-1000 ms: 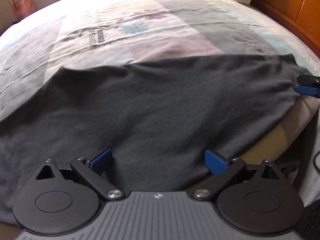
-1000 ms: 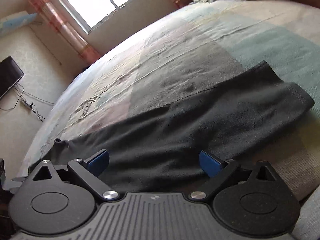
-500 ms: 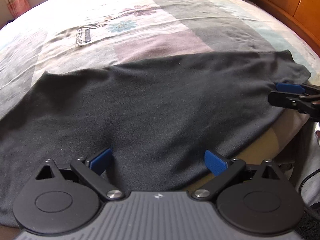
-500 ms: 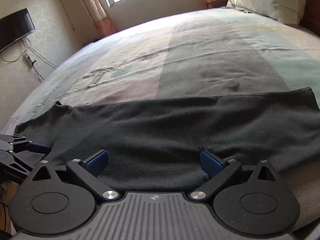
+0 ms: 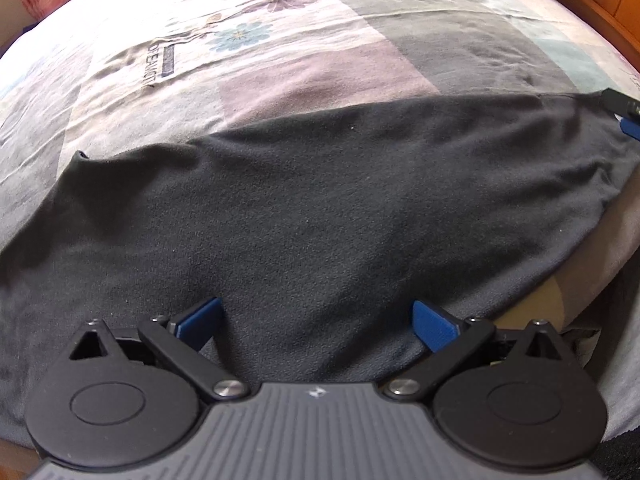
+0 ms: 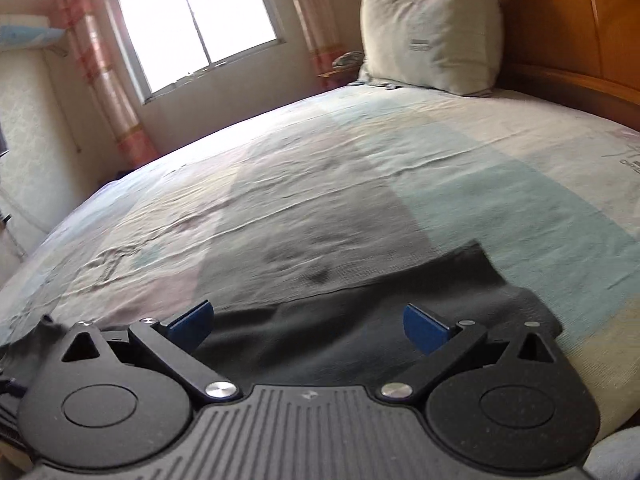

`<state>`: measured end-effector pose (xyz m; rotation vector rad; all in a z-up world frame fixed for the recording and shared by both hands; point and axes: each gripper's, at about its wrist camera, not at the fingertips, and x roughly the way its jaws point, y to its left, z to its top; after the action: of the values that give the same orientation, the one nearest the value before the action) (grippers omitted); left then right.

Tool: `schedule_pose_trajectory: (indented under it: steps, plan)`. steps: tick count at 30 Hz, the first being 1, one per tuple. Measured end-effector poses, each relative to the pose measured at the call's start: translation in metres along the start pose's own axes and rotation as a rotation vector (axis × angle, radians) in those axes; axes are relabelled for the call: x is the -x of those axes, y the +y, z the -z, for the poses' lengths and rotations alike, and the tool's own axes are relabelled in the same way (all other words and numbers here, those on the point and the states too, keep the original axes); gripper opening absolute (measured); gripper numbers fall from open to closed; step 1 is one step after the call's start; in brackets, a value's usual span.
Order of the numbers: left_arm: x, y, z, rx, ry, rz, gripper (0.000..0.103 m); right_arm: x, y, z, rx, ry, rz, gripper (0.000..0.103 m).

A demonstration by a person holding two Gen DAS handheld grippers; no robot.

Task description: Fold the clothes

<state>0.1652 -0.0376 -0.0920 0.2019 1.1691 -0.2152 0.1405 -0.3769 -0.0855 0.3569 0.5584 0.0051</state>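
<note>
A dark grey, soft knit garment (image 5: 320, 208) lies spread flat along the near edge of a bed covered with a pale patchwork sheet (image 5: 304, 76) of grey, mauve, cream and teal blocks. Its far edge runs nearly straight across the sheet; its near edge hangs over the side of the mattress, and its right end tapers to a rounded corner at the bed's edge.

The sheet bears printed flowers and a line of capital lettering (image 5: 154, 66), wrinkled and turned sideways, too distorted to read. The cream pillow (image 6: 432, 32) propped against the orange wooden headboard (image 6: 568, 20) carries a small dark printed label, also illegible.

The left gripper (image 5: 318, 320) hovers over the garment's near part, its blue-padded fingers spread wide and holding nothing. The right gripper (image 6: 306, 326) is likewise wide open and empty above the garment's right end; its blue tip shows at the far right of the left wrist view.

Beyond the garment the sheet lies bare to the pillow and the bright window (image 6: 196, 20).
</note>
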Motion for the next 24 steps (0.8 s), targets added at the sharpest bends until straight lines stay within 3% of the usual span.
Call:
schedule_pose_trajectory:
  steps: [4, 10, 15, 17, 21, 24]
  plan:
    - [-0.001, -0.001, -0.001, 0.019, 0.014, -0.013, 0.103, -0.018, -0.033, 0.005, -0.081, 0.033, 0.105, 0.103]
    - [0.008, -0.009, -0.004, 0.011, -0.002, -0.040, 0.102, -0.012, -0.037, 0.014, -0.039, -0.015, 0.085, 0.103]
    - [0.015, -0.024, -0.005, -0.076, -0.070, 0.029, 0.102, -0.015, -0.034, 0.013, -0.027, -0.011, 0.055, 0.103]
    - [0.005, -0.026, -0.003, -0.077, -0.046, 0.017, 0.102, -0.015, -0.040, 0.012, -0.058, -0.011, 0.069, 0.103]
    - [0.006, -0.014, 0.003, 0.007, -0.075, 0.051, 0.102, -0.006, -0.058, 0.004, -0.195, -0.039, 0.016, 0.103]
    - [0.009, -0.013, 0.006, -0.024, -0.101, 0.051, 0.102, -0.003, -0.056, -0.009, -0.216, 0.018, -0.145, 0.103]
